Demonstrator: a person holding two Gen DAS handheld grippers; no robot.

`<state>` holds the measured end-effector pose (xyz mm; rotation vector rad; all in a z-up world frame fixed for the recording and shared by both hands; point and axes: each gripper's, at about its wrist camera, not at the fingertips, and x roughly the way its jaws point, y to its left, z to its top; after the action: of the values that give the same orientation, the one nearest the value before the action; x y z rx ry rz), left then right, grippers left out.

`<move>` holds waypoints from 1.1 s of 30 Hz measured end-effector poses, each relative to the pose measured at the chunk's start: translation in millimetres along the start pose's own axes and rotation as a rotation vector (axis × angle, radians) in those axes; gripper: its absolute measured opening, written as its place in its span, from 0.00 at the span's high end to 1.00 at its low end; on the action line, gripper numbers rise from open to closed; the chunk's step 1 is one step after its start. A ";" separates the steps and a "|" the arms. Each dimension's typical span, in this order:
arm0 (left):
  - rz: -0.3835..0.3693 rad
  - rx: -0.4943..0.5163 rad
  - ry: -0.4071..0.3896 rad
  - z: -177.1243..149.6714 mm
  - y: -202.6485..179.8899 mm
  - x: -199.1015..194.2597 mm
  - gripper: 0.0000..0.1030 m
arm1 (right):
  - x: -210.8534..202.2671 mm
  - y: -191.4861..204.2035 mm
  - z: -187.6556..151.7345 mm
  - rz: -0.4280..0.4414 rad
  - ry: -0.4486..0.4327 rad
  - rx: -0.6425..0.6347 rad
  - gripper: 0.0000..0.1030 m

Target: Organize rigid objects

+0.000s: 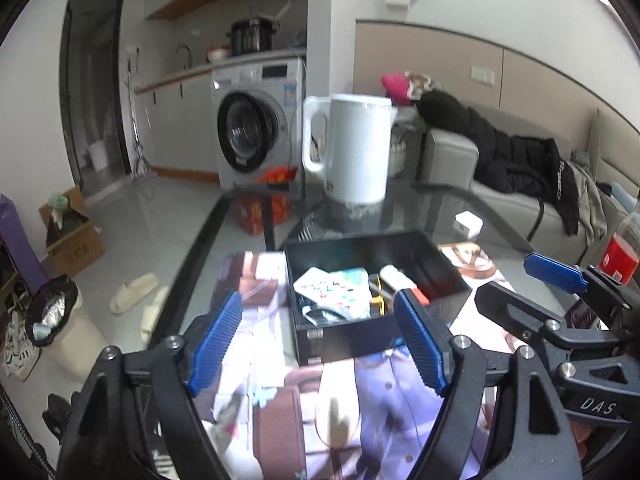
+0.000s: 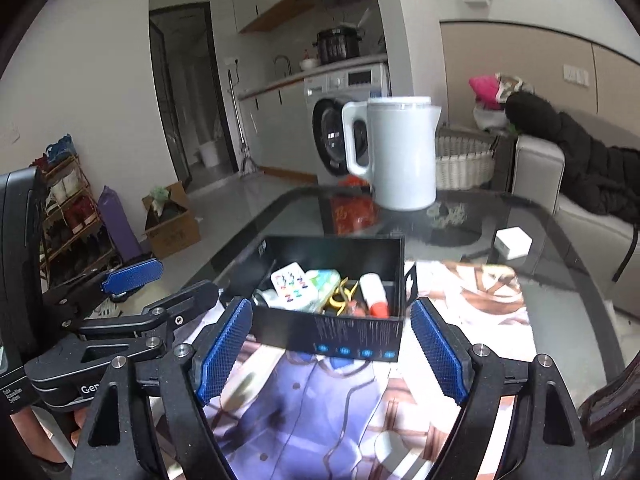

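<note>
A: Both tools over the near edge of the glass counter (image 2: 568,280). Left hand-held gripper (image 1: 320,344): blue pads spread wide, nothing between them. Right hand-held gripper (image 2: 332,356): same, wide apart and empty.

B: And the goods?

A: Open black rectangular cardboard box (image 2: 332,328) sits on a printed picture mat (image 2: 320,400), towards the middle of the counter. Inside it: a white card with coloured marks (image 2: 290,285), a yellow clip-like piece (image 2: 340,300), a white tube with a red end (image 2: 374,294). Other bits underneath, too jumbled to name.

B: Anything loose outside?

A: A small white square block (image 2: 514,243) by the far right edge, well apart from the box. A tall white plastic kettle (image 2: 400,152) at the far edge. A red-labelled bottle (image 1: 622,248) at the right edge in the left view.

B: Step in hand?

A: Looks like a pause between placements, with both grippers free. My guess is the white block goes next: reach right, close on its sides, lift it over the box wall.
</note>
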<state>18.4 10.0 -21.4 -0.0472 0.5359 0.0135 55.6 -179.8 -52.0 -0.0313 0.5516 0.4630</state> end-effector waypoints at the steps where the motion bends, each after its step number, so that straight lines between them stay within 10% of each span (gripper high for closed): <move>1: -0.001 -0.003 -0.014 0.7 0.4 -1.8 0.24 | -2.3 -0.2 1.7 -0.002 -0.022 0.000 0.18; 13: -0.024 -0.003 -0.168 9.6 -2.6 -25.5 0.23 | -30.2 1.3 10.1 -0.008 -0.239 0.011 0.07; 20: 0.017 -0.002 -0.208 7.7 -0.8 -31.6 0.03 | -37.1 -1.0 7.5 0.005 -0.269 0.016 0.01; 33: 0.036 0.000 -0.203 8.2 -1.7 -34.4 0.00 | -41.2 -5.7 6.4 -0.021 -0.266 0.035 0.01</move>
<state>-6.9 8.7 3.4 -0.0360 0.3335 0.0534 30.2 -201.1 -26.0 0.0572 0.2975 0.4291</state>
